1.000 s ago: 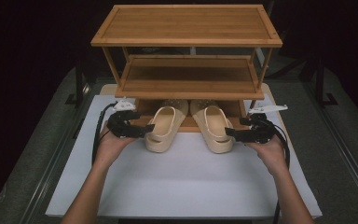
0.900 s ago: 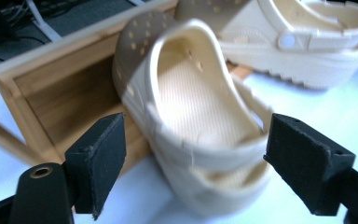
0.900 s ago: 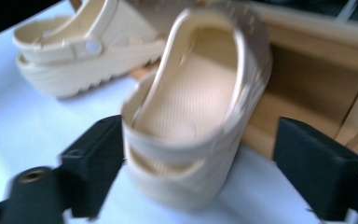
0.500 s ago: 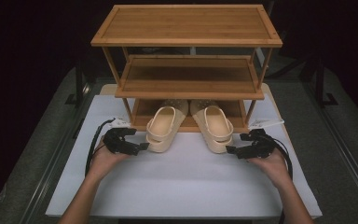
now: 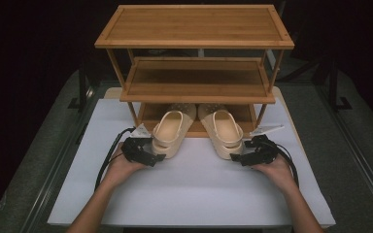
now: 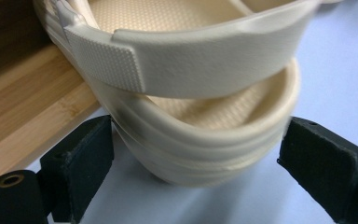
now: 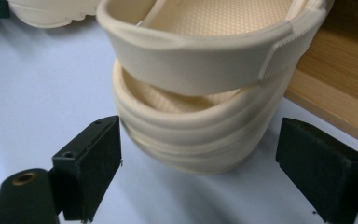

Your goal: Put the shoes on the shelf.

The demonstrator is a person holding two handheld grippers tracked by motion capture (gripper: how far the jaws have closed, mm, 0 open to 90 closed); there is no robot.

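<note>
High view: a three-tier bamboo shoe rack point(image 5: 194, 43) stands at the far side of the white table point(image 5: 189, 194); two cream rubber clogs rest toes-in on the rack's bottom shelf, heels overhanging toward the person; the left clog point(image 5: 169, 133) has the left gripper point(image 5: 155, 154) just at its heel; the right clog point(image 5: 226, 132) has the right gripper point(image 5: 238, 158) just at its heel.

Left gripper view: jaws stand wide apart, flanking the heel of the left clog point(image 6: 200, 140), gripping nothing; the rack's edge point(image 6: 23, 121) lies alongside.

Right gripper view: jaws equally wide, empty, either side of the right clog's point(image 7: 200, 135) heel; its strap sits above.

Judgement: centre each heel between the pads, advance below the strap, then close evenly to avoid twisting.
</note>
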